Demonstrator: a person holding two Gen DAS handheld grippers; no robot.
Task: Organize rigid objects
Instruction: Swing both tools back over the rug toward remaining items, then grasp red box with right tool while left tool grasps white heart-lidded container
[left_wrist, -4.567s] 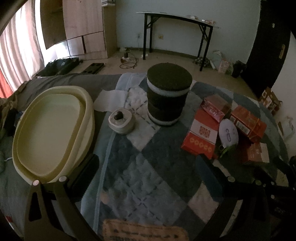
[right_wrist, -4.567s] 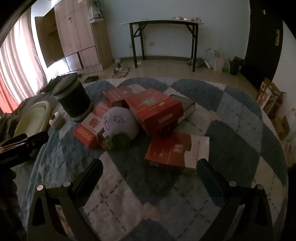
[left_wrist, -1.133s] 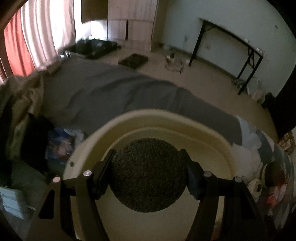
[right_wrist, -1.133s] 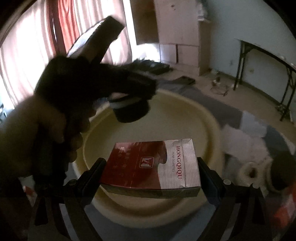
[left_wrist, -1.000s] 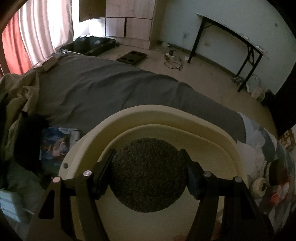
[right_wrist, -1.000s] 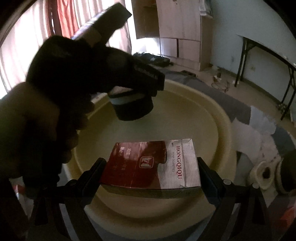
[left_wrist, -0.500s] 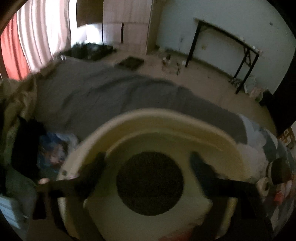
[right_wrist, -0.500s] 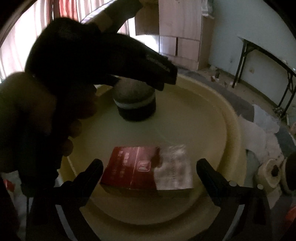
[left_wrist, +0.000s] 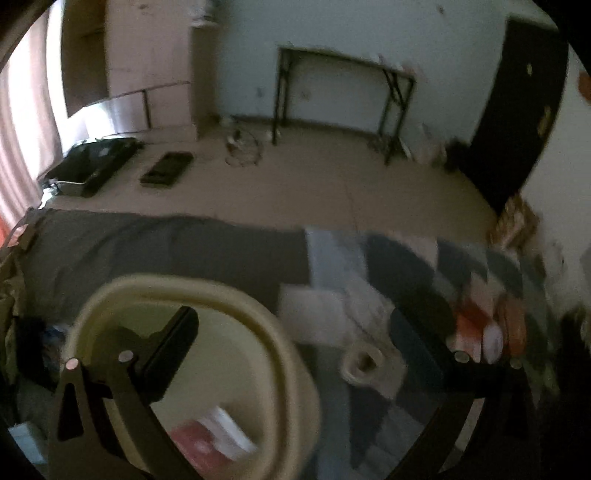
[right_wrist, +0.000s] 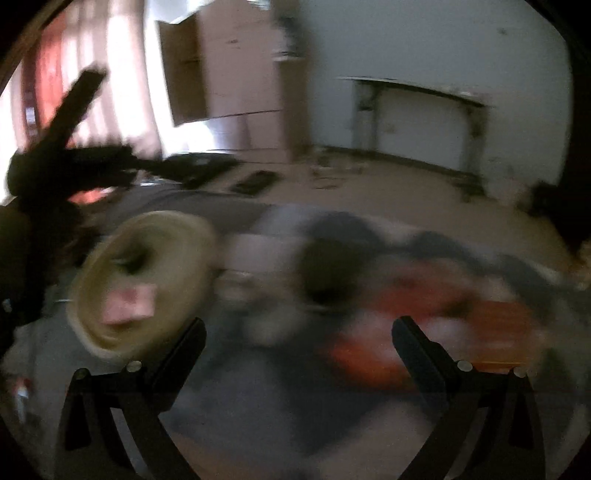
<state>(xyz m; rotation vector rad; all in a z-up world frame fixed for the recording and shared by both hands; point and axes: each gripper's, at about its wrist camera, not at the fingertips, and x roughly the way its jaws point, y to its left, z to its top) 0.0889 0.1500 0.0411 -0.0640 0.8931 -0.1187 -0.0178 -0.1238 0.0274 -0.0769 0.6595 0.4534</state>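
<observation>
Left wrist view:
- left gripper (left_wrist: 291, 345): jaws spread wide with nothing between them; they have just been opening. One finger (left_wrist: 173, 350) hangs over the basin, the other over the quilt.
- cream basin (left_wrist: 284, 325): an oval tub at the left end of the quilt, its rim clear, its floor partly hidden by the finger.
- red-and-white box (left_wrist: 210, 435): blurred, lying flat on the basin floor at the near side.
- quilt (left_wrist: 369, 417): blue and white patchwork covering the bed, with grey cloth (left_wrist: 166, 247) beyond it on the far left.
- small round white thing (left_wrist: 364, 363): on the quilt just beside the basin's right rim, too blurred to name.
- red boxes (left_wrist: 487, 328): a smeared cluster near the quilt's right edge, well apart from the basin.

Right wrist view (heavily blurred):
- right gripper (right_wrist: 297, 341): jaws fully apart and empty, just opened, over the quilt (right_wrist: 280, 406).
- cream basin (right_wrist: 188, 229): at the left, tilted in the picture, with the red-and-white box (right_wrist: 129, 301) inside.
- left gripper (right_wrist: 92, 166): a dark shape at the far left above the basin, in a person's hand; its jaws cannot be read here.
- dark round object (right_wrist: 328, 269): on the quilt near the middle; cannot tell what it is.
- red boxes (right_wrist: 424, 325): an orange-red smear to the right.
</observation>
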